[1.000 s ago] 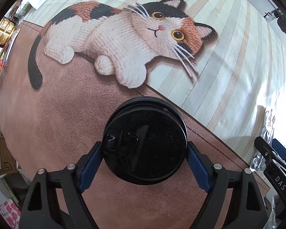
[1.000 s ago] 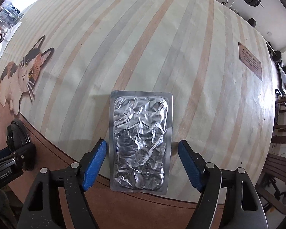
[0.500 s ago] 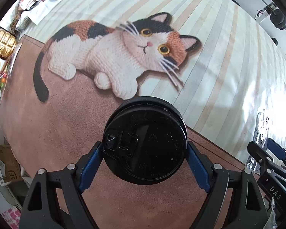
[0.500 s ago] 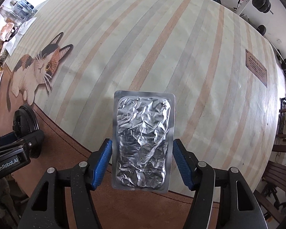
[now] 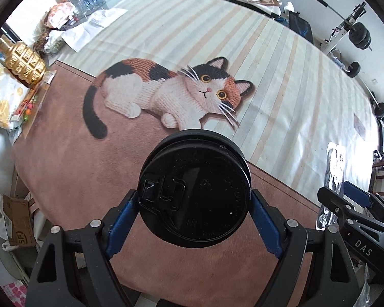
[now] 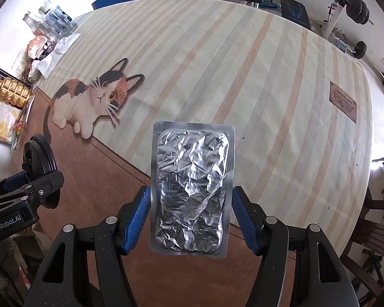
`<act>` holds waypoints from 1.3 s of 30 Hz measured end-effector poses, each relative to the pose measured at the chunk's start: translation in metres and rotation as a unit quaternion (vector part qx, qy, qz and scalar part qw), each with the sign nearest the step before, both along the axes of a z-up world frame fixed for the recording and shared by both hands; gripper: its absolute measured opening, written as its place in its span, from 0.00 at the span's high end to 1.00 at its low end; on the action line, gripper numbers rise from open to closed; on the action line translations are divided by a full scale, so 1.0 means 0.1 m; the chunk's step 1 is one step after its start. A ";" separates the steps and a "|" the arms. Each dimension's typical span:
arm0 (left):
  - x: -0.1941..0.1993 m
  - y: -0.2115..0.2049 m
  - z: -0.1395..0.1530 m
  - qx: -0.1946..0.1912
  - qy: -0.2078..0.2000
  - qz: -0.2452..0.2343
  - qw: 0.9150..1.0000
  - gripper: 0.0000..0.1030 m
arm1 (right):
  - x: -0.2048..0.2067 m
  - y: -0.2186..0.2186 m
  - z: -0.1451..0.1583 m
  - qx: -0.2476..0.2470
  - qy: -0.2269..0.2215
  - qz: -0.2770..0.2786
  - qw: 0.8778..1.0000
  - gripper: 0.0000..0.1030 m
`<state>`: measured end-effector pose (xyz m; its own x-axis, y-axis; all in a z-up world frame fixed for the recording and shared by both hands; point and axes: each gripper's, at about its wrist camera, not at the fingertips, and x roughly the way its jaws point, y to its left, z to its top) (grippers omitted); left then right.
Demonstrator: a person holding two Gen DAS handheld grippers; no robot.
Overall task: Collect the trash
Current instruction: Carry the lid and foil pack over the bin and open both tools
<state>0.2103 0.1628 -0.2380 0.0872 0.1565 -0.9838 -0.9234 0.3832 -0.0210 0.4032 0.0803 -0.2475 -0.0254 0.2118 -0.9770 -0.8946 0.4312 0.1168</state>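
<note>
Both grippers are now higher above the table (image 6: 281,81) than 1 second ago: the cat print (image 5: 171,94) looks smaller and more of the room shows around the cloth. The right gripper (image 6: 190,213) has just been closing its jaws, and the foil pack (image 6: 192,189) is between them. Earlier the blue pads stood apart from the pack; now they press on its 2 long edges, and the pack hangs clear of the table. The left gripper (image 5: 194,217) holds the lid (image 5: 194,192) as before, with its jaws quite wide and the pads on the rim at both sides.

So, in my judgement, 2 pieces of trash are picked up and the next step is to carry them to a bin, which I do not see here.

The pack is a flat silver rectangle with a crumpled middle and a smooth border. The lid is black, round, with a small drinking flap at the left.
</note>
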 end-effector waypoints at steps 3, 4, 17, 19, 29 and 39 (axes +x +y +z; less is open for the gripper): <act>-0.18 -0.17 0.13 0.012 -0.016 -0.003 1.000 0.18 | -0.17 -0.12 0.18 0.017 0.002 0.005 1.000 0.35; -0.24 -0.22 0.15 0.016 -0.021 -0.004 1.000 0.18 | -0.24 -0.16 0.24 0.021 0.000 0.008 1.000 0.35; -1.57 -1.17 0.39 0.027 -0.084 -0.043 0.995 0.18 | -1.64 -1.28 0.75 0.077 0.009 -0.025 0.997 0.35; -1.82 -1.34 0.33 0.017 -0.086 -0.046 0.995 0.18 | -1.92 -1.58 0.71 0.076 0.020 -0.045 0.996 0.35; -2.64 -1.90 -0.86 -0.104 -0.061 -0.049 0.992 0.18 | -3.04 -2.60 -0.22 0.005 0.067 -0.087 0.994 0.35; -2.92 -1.90 -3.20 -0.245 -0.090 0.024 0.965 0.18 | -3.34 -2.97 -2.40 -0.066 0.099 -0.117 0.986 0.35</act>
